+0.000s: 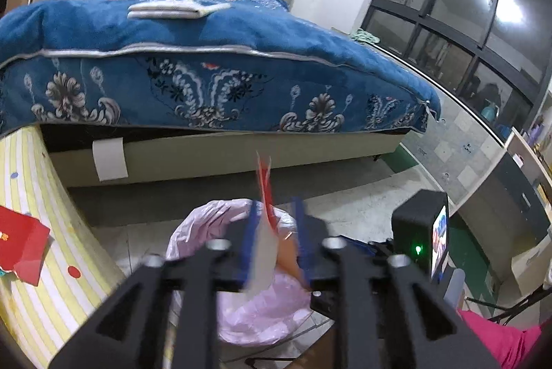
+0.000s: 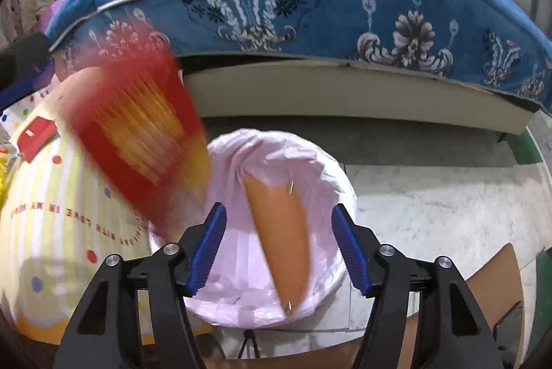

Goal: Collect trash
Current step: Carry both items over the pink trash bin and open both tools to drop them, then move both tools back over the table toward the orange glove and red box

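A bin lined with a pale pink bag [image 2: 276, 155] stands on the floor below both grippers; it also shows in the left wrist view [image 1: 220, 217]. An orange paper piece [image 2: 283, 231] lies inside it. My left gripper [image 1: 276, 231] has its blue pads apart, and a red-and-white paper [image 1: 265, 224] sits blurred between them above the bin. The same red and yellow paper [image 2: 138, 134] shows blurred at the bin's left rim in the right wrist view. My right gripper [image 2: 279, 248] is open and empty over the bin. Another red packet [image 1: 20, 241] lies on the yellow striped table [image 1: 69, 248].
A bed with a blue floral cover [image 1: 207, 65] fills the background. The yellow striped table [image 2: 51, 231] is left of the bin. A grey marble floor [image 2: 448, 203] lies to the right. Dark windows [image 1: 465, 6] and a cabinet [image 1: 517, 182] are at far right.
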A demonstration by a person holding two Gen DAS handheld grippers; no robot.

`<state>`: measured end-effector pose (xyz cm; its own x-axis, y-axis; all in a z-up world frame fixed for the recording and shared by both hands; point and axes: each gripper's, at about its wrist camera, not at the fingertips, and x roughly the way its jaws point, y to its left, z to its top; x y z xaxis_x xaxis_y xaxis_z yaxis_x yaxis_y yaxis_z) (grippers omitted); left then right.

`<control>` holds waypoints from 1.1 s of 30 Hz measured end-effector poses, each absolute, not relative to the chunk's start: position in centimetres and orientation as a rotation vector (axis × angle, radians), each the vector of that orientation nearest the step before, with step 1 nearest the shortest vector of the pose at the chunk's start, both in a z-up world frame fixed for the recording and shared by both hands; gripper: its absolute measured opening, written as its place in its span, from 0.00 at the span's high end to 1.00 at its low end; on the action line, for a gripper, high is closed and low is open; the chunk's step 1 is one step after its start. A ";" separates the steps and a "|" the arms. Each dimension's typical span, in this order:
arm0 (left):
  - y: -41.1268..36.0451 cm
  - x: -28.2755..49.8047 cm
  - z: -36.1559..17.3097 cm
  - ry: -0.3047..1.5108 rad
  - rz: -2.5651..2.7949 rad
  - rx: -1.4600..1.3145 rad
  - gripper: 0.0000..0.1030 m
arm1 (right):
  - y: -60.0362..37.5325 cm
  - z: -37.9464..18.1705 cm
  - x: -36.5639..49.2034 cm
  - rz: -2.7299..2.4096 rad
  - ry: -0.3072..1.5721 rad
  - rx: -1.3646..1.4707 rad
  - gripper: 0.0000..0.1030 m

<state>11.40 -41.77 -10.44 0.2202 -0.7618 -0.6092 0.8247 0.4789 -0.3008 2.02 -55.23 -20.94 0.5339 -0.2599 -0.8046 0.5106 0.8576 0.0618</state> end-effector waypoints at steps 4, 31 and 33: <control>-40.3 11.7 -10.1 0.790 -1.036 0.103 0.69 | -54.8 -20.4 0.6 -0.483 0.910 0.316 0.37; -12.7 6.6 -4.6 0.725 -0.528 0.133 0.59 | -35.3 -8.5 1.4 -0.115 0.765 0.134 0.37; -10.9 6.9 -4.3 0.720 -0.490 0.120 0.59 | -34.4 -8.6 2.2 -0.093 0.772 0.118 0.37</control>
<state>6.92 -10.93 -4.31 0.6445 -0.3891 -0.6582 0.4701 0.8805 -0.0602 2.23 -34.41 -8.61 0.7131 -0.0407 -0.6998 0.1269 0.9893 0.0718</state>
